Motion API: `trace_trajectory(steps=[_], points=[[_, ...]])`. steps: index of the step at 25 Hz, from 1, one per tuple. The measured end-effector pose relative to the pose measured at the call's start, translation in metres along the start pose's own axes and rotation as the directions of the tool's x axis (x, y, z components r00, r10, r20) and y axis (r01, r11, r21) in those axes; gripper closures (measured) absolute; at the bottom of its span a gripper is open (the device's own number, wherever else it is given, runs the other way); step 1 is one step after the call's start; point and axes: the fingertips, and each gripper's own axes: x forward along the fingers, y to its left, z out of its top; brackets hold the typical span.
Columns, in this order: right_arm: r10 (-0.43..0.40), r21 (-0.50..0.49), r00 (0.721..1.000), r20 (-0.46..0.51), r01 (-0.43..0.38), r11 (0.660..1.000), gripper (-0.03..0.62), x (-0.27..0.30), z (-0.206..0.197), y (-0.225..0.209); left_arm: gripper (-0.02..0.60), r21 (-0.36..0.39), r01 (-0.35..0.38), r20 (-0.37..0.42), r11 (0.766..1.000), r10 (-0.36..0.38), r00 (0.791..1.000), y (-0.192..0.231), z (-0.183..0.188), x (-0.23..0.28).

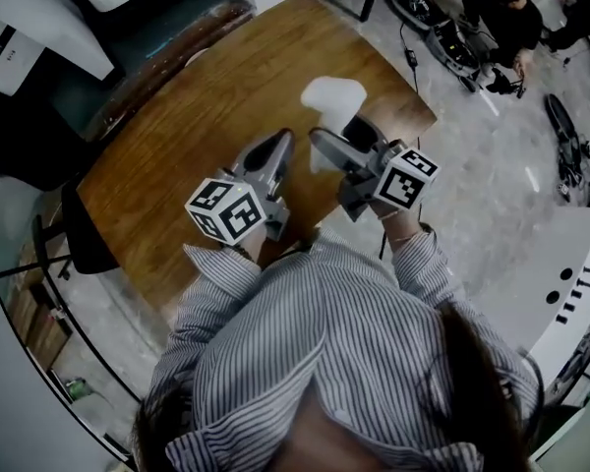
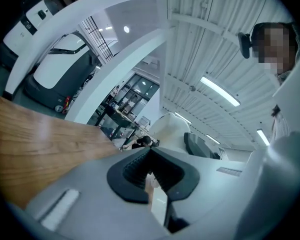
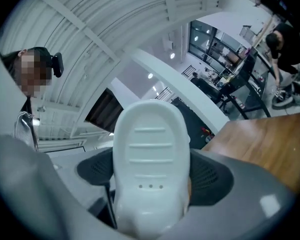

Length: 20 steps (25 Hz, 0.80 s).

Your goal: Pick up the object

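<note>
Object: white ribbed plastic piece (image 3: pixel 149 149), gripped in your right tongs and held up clear of the table, over its far right part.
Right tongs (image 1: pixel 324 147): clamped on the piece from both sides.
Left tongs (image 2: pixel 150 151): tips pressed together, gripping nothing, just beside your right pair.
Table (image 1: pixel 206 96): wooden, below both tongs.

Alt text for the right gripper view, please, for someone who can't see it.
The right gripper is shut on a white ribbed plastic object that fills the middle of the view, with its dark pads pressing on either side. A wooden table shows at right, and a white slatted ceiling above.
</note>
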Motion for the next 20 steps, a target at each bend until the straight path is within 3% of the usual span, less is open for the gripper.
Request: trace_trajectory(steps=[4, 14, 20], points=[[-0.024, 0.067, 0.999, 0.039, 0.021, 0.998, 0.16, -0.019, -0.013, -0.004, 0.58, 0.003, 0.018, -0.036, 1.0, -0.018, 0.999, -0.013, -0.011, 0.005], [-0.069, 0.002, 0.997, 0.046, 0.068, 0.998, 0.16, -0.032, -0.008, -0.003, 0.58, -0.021, 0.02, -0.113, 1.0, -0.022, 0.993, -0.018, -0.029, 0.012], [-0.101, -0.024, 0.994, 0.028, 0.102, 0.995, 0.16, -0.034, -0.01, -0.004, 0.58, -0.046, 0.044, -0.114, 0.998, -0.049, 0.992, -0.023, -0.029, 0.012]])
